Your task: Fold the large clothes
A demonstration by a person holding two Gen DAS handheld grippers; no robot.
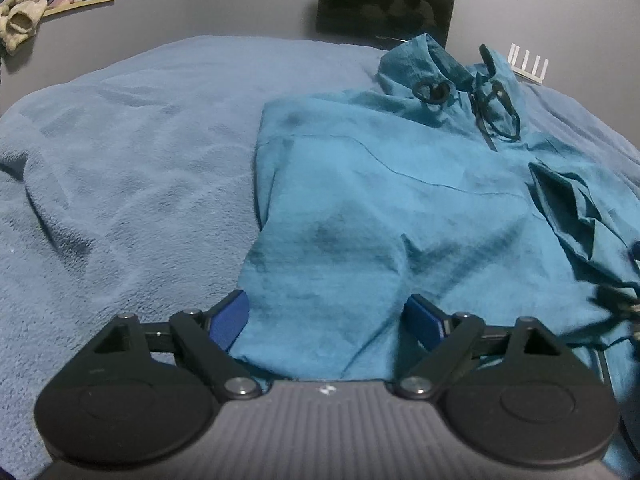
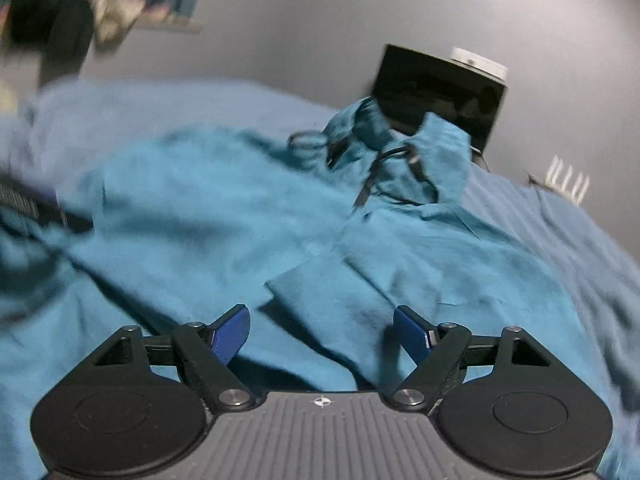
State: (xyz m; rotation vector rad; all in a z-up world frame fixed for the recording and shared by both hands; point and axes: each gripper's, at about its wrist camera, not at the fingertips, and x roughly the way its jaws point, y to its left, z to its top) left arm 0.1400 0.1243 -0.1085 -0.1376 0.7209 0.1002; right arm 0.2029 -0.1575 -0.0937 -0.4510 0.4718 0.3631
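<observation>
A large teal hooded jacket (image 1: 380,200) lies spread on a blue blanket (image 1: 140,140), its hood and black drawcords (image 1: 492,108) at the far end. My left gripper (image 1: 326,316) is open, its blue fingers apart over the jacket's near left hem. In the right wrist view the jacket (image 2: 224,208) fills the middle, with a folded sleeve (image 2: 328,280) lying across it. My right gripper (image 2: 322,328) is open just above that sleeve and holds nothing. The right view is motion-blurred.
A dark monitor (image 1: 384,4) stands against the grey wall behind the bed, with a white router (image 1: 528,66) to its right. A shelf with clothes (image 1: 24,12) hangs at far left. The blanket (image 2: 580,240) extends right of the jacket.
</observation>
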